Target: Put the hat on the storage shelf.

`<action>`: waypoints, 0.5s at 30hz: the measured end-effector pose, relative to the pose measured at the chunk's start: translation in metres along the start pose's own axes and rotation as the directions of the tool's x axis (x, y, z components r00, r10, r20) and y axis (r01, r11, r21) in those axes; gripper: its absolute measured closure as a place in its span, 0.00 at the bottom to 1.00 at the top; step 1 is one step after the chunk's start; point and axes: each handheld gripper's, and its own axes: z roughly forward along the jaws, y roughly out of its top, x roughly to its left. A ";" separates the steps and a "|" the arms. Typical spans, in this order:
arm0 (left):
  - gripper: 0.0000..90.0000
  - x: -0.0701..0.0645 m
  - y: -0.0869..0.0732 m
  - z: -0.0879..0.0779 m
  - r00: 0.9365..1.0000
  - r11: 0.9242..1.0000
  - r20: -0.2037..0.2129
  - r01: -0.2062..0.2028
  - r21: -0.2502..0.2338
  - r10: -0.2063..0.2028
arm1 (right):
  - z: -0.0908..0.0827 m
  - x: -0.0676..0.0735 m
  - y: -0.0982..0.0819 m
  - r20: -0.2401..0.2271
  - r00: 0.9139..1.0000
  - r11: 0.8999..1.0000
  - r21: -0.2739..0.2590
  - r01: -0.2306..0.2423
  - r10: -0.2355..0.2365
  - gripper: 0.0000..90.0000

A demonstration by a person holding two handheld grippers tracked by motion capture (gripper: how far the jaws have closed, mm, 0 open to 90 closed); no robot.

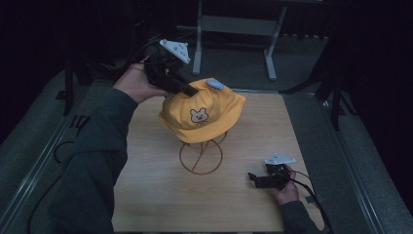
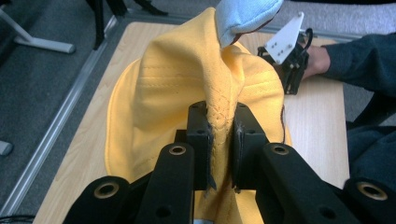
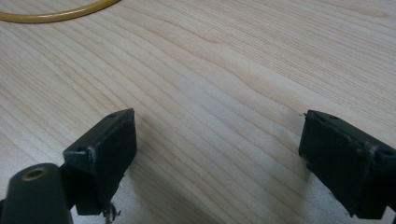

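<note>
A yellow hat (image 1: pixel 202 114) with a small bear face and a pale blue ear (image 1: pixel 215 85) sits on a gold wire stand (image 1: pixel 200 157) in the middle of the wooden table (image 1: pixel 146 185). My left gripper (image 1: pixel 192 90) reaches in from the upper left and is shut on a fold of the hat. In the left gripper view the pads (image 2: pixel 201 135) pinch a ridge of yellow cloth (image 2: pixel 154 93) below the blue ear (image 2: pixel 243 16). My right gripper (image 1: pixel 253 178) lies low at the table's front right, open, with bare wood between its jaws (image 3: pixel 217 149).
The stand's round base ring (image 3: pixel 56 16) lies a little beyond my right gripper. Grey floor and a metal rail (image 1: pixel 44 161) border the table on the left. A grey table frame (image 1: pixel 234 29) stands behind.
</note>
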 end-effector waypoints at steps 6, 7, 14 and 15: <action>0.88 -0.001 0.004 0.011 1.000 1.000 -0.001 -0.011 0.015 0.011 | 0.000 0.000 0.000 0.000 1.000 1.000 0.001 -0.001 0.001 0.12; 0.88 -0.001 0.004 0.012 1.000 1.000 0.001 -0.013 0.017 0.013 | 0.000 0.000 0.000 0.000 1.000 1.000 0.000 -0.002 0.002 0.12; 0.83 -0.003 0.005 0.025 1.000 1.000 -0.026 -0.007 0.029 0.008 | 0.000 0.000 0.000 -0.001 1.000 1.000 0.000 -0.004 0.004 0.12; 0.81 -0.003 0.005 0.028 0.999 0.999 -0.031 -0.010 0.031 0.011 | 0.000 0.000 0.000 -0.001 1.000 1.000 0.001 -0.004 0.004 0.12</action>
